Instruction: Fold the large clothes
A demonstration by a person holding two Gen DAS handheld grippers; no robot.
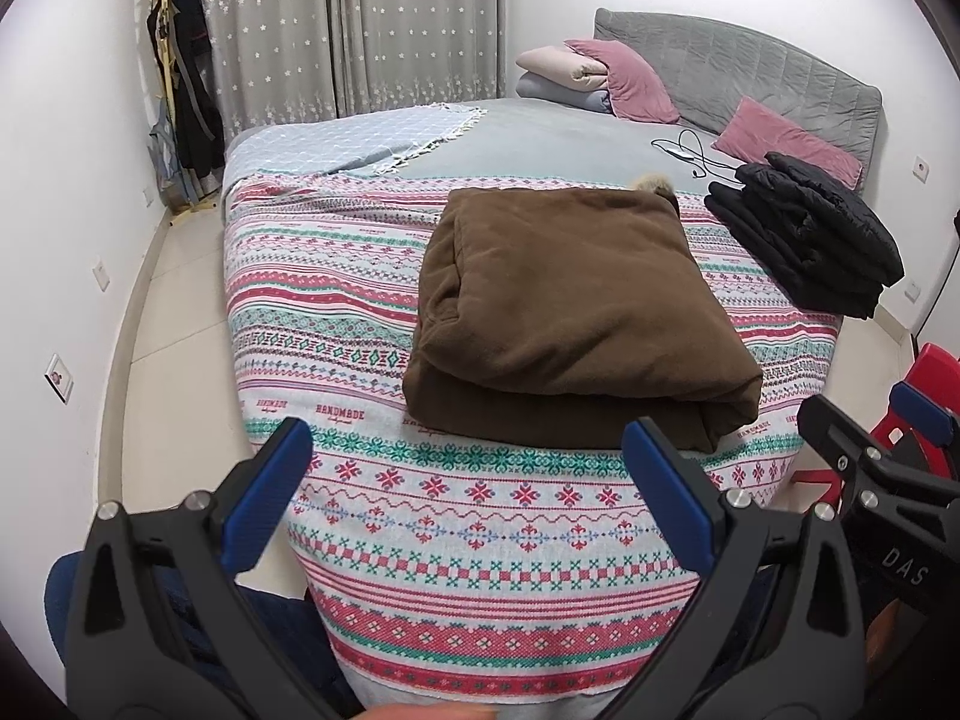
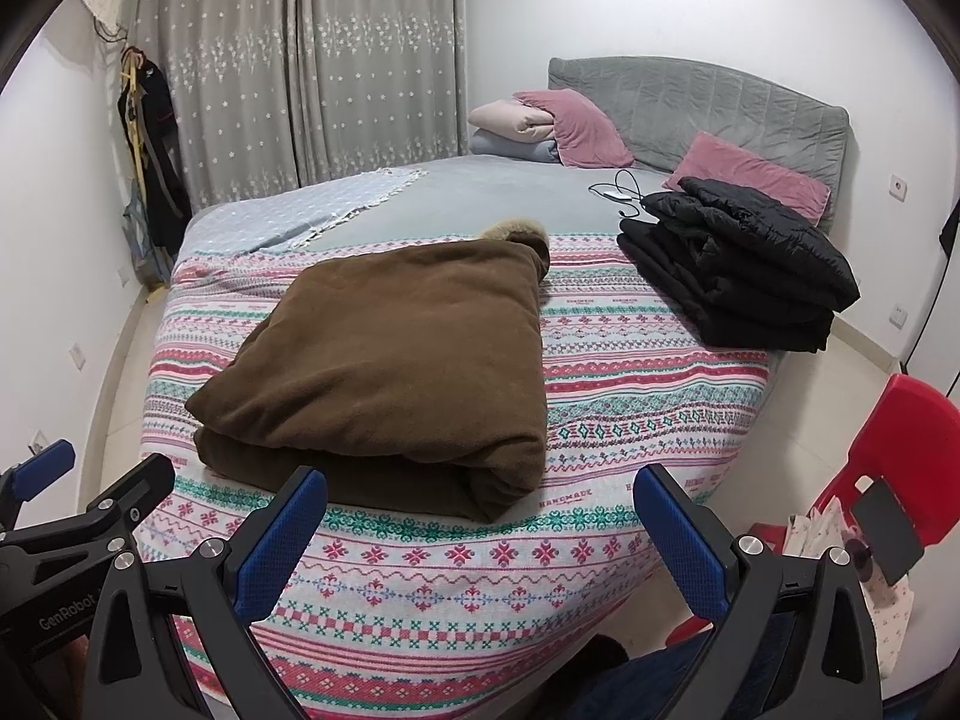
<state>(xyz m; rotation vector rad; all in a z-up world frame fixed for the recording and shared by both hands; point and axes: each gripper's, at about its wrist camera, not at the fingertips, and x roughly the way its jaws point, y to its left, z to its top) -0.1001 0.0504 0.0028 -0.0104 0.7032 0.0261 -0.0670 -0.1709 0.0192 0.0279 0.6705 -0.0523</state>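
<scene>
Bedroom; bed [image 1: 336, 276] under patterned blanket [image 1: 480, 528] printed "HANDMADE". Left gripper [image 1: 468, 450] and right gripper [image 2: 480, 498] hover at the near edge, jaws spread, empty. Beyond: folded brown coat [image 1: 570, 312] mid-blanket; folded black jacket [image 2: 738, 264] farther right, by the pillows [image 2: 750, 174].

The bed [image 1: 360, 312] is viewed from just beyond its foot, toward the headboard [image 1: 750, 72], by both wrist cameras, the left set slightly left of the right, and the folded brown coat [image 1: 570, 312] is shared close ahead.
</scene>
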